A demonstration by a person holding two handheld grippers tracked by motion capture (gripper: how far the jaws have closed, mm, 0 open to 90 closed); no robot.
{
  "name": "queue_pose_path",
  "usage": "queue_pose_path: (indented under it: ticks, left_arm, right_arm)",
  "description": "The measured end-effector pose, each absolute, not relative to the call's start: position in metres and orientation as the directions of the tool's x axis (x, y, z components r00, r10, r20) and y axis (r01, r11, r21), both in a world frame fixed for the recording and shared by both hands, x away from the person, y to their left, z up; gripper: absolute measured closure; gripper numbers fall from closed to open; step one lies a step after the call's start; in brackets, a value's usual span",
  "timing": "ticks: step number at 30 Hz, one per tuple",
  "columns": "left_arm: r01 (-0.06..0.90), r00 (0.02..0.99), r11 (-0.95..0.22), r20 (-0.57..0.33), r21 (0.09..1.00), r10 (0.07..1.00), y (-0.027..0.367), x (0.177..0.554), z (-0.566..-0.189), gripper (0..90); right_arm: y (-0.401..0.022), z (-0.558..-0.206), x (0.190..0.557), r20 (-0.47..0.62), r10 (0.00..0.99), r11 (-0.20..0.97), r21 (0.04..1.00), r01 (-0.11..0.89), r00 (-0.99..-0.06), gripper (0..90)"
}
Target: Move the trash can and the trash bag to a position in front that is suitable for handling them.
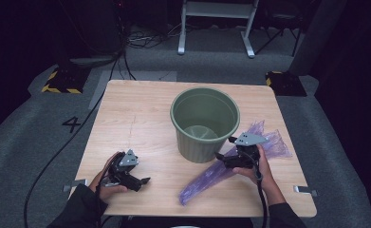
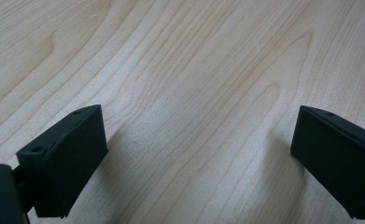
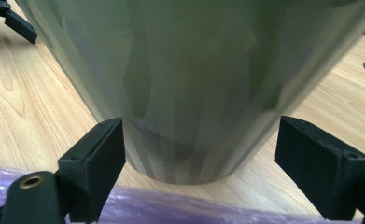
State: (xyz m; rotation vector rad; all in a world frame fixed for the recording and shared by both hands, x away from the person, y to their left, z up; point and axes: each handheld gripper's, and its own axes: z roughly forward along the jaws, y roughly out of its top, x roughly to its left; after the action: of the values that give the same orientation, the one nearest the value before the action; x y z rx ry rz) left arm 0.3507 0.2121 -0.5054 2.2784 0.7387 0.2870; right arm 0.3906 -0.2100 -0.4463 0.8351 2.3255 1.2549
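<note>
From the high view: green bin [image 1: 205, 122] upright mid-tabletop [image 1: 140, 118], still unlined; purple bag [image 1: 230, 164] flat beside it under right hand-held gripper [image 1: 226, 159]. Left gripper view: left hand-held gripper [image 2: 196, 154] spread over bare wood, idle. Right gripper view: jaws spread, nothing pinched, bag [image 3: 171, 210] beneath, bin [image 3: 189, 84] just ahead — lining all yet to do.

A green plastic bucket [image 1: 205, 123] stands upright and empty near the middle of the desk [image 1: 135, 118], toward its far edge. Just beside its base, a crumpled translucent purple bag [image 1: 207, 180] lies flat, stretching from the right edge toward the near edge.
</note>
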Motion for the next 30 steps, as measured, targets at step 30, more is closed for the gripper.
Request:
queue_pose_path:
  ticks: [30]
  left_arm:
    - [0.425, 0.812, -0.582, -0.008, 0.693, 0.584, 0.212, 0.351, -0.505, 3.2]
  right_arm:
    - [-0.175, -0.45, 0.401, -0.074, 0.642, 0.457, 0.836, 0.303, -0.763, 15.3]
